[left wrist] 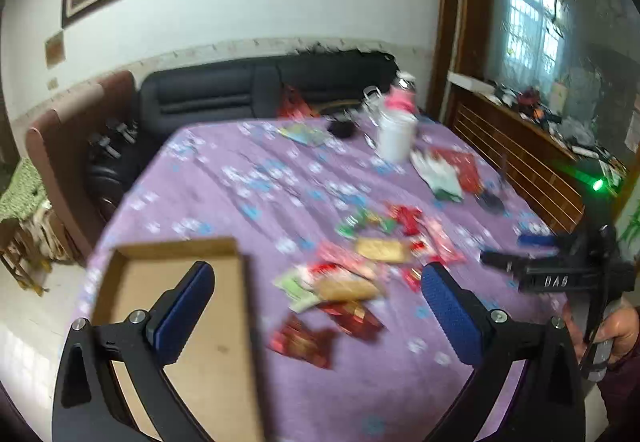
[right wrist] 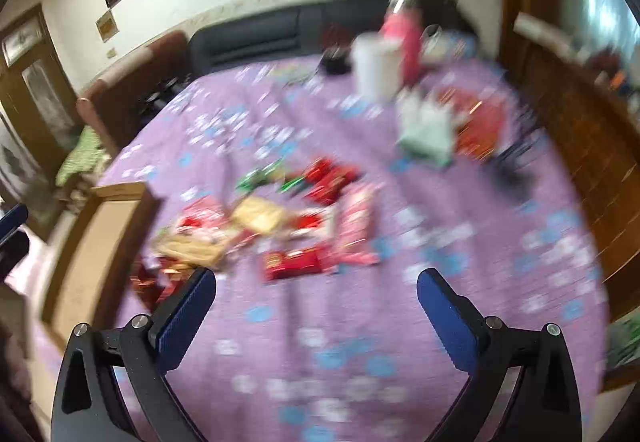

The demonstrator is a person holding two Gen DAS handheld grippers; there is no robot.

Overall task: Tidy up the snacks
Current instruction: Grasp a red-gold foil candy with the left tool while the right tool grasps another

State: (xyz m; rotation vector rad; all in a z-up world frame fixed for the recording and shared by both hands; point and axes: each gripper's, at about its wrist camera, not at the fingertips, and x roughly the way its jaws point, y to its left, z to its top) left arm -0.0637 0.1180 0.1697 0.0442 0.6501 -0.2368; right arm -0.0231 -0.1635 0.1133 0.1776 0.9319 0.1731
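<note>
A loose heap of snack packets point(left wrist: 360, 274), red, green and gold and too blurred to count or read, lies at the middle of the tabletop point(left wrist: 248, 186) under its purple flowered cloth, with one dark red packet point(left wrist: 304, 342) lying nearest. Just left of the heap sits an open cardboard box point(left wrist: 216, 342), nothing visible in it. The left claw point(left wrist: 316, 282) hangs above the box's right edge, jaws spread wide and holding nothing; the right claw point(right wrist: 316, 286) hovers over bare cloth near the heap, likewise wide apart and unladen. The letters "DAS" show on the right claw's body in the left wrist view. At the far side stand one white cup point(left wrist: 394, 138) and one pink bottle point(right wrist: 404, 38).
</note>
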